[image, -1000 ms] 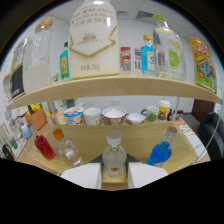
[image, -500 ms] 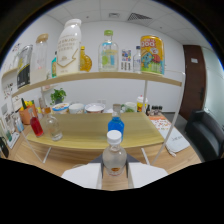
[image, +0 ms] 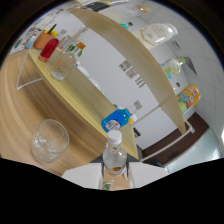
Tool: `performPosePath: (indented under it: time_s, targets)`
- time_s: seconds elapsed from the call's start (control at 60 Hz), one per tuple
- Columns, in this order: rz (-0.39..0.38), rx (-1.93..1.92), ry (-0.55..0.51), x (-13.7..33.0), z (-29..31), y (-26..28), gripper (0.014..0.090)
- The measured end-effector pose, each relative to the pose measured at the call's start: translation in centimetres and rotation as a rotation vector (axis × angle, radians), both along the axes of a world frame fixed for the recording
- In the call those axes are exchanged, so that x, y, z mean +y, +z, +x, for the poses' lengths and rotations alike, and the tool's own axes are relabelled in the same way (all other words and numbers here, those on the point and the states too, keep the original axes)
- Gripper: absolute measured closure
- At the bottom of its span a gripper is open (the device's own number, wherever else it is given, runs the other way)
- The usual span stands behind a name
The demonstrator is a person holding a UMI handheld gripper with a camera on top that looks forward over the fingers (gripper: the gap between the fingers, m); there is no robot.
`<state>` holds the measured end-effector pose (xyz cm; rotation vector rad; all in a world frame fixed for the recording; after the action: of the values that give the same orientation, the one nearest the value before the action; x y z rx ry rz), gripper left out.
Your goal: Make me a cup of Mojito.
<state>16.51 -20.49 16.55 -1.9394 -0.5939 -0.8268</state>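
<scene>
Clamping our fingers (image: 115, 175) on the clear capped bottle (image: 114, 156) (likely smooth, slippery), we hold it by its body, tilted beside the fragile-looking glass (image: 49, 141) on the desk (image: 20, 110).

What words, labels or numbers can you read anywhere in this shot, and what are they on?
None can be read.
Clear bottle held in the gripper, its jaws pressing both sides: label not legible.
Blue bottle lying on the wooden counter: label blurred.
Yellow pack on the upper shelf: print too blurred.
</scene>
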Motion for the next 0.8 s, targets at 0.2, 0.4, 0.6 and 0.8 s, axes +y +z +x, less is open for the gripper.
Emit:
performPosePath:
  time_s: [0.2, 0.4, 0.6, 0.8]
  targets:
    - [0.001, -0.501, 0.197, 1.3, -2.1, 3.1, 0.0710]
    - [-0.042, -0.894, 0.342, 2.1, -4.2, 3.8, 0.0709]
    - [-0.100, -1.179, 0.450, 2.3, -5.6, 3.0, 0.0709]
    - [-0.132, -1.209, 0.486, 2.3, -5.8, 2.2, 0.0710]
